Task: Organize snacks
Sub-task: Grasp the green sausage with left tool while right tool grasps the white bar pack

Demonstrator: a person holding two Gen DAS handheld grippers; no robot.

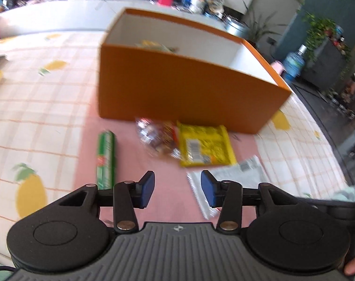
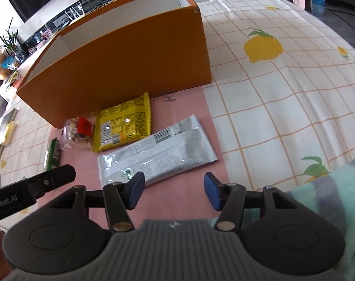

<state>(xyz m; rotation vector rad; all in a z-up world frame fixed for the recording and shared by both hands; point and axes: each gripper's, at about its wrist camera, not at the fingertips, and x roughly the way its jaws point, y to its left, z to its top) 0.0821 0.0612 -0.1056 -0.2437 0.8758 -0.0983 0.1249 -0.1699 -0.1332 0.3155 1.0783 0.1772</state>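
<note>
1. Four snacks show in the left wrist view, lying on a pink mat in front of the orange box: a green stick pack, a clear wrapped snack, a yellow packet and a white packet. The left gripper hovers above the mat, jaws wide apart and empty. At least one packet already lies inside the box.

2. From this view, the bare mat sits between the pads, so I judge no grasp is lined up. The picture is blurred; steadying first would help. The green stick is thin and lies lengthwise along the fingers; shifting left over it and closing across its narrow width looks easiest.

3. Turning to the right wrist view, the right gripper is likewise spread wide and holds nothing, poised just over the near end of the white packet. The yellow packet touches or overlaps that packet's far edge.

4. For the right side, the white packet lies flat on the counter cloth. Pinching a sealed end rather than the flat middle should lift it without dragging its yellow neighbour, then carry it over the box wall.
</note>
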